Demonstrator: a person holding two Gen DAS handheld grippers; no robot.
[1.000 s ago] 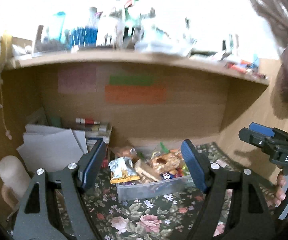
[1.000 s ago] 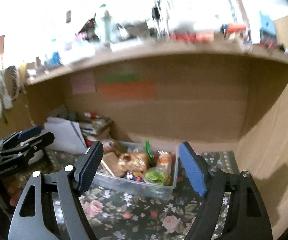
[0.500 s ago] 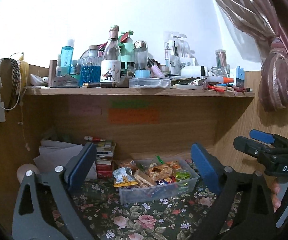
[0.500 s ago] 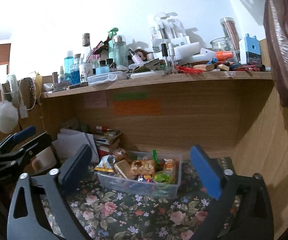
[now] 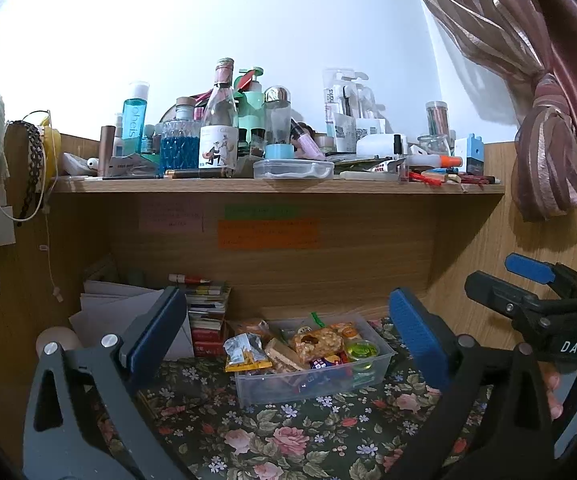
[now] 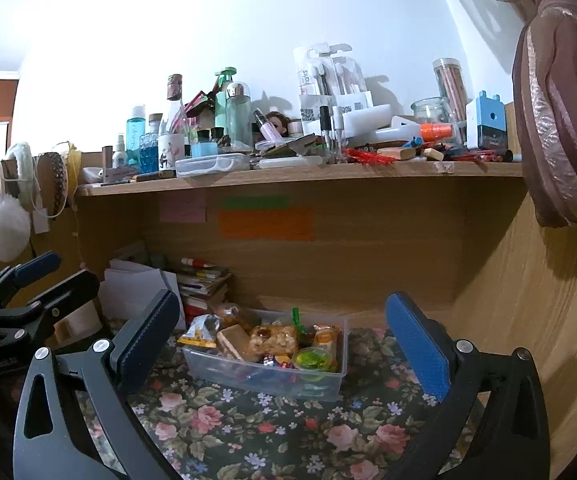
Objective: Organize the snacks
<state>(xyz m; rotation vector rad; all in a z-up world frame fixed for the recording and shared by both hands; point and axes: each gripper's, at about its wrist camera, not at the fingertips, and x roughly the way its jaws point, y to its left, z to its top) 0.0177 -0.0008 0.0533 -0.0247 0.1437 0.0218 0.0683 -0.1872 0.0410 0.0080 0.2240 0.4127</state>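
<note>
A clear plastic tub [image 5: 312, 386] sits on the floral cloth under the shelf, filled with snacks: a nut bar [image 5: 316, 342], a green jelly cup [image 5: 360, 350] and a silver-yellow packet [image 5: 244, 354]. My left gripper [image 5: 284, 296] hangs short of the tub, its jaws opening wide with nothing between them. My right gripper [image 6: 282, 298] faces the same tub [image 6: 264, 380] from the right, open and empty, a little way back from it. Each gripper shows in the other's view: the right gripper [image 5: 492, 274] and the left gripper [image 6: 72, 268].
A wooden shelf [image 5: 280, 186] above is crowded with bottles, jars and pens. Papers [image 5: 128, 304] and stacked books [image 5: 206, 312] fill the back left corner. A wooden side wall [image 6: 528, 320] closes the right, with a tied curtain [image 6: 560, 120] above. Floral cloth [image 6: 268, 432] lies before the tub.
Both grippers have drawn back from the tub and their jaws have spread wider. The views have tilted up, so the cluttered shelf top now shows sharply.
</note>
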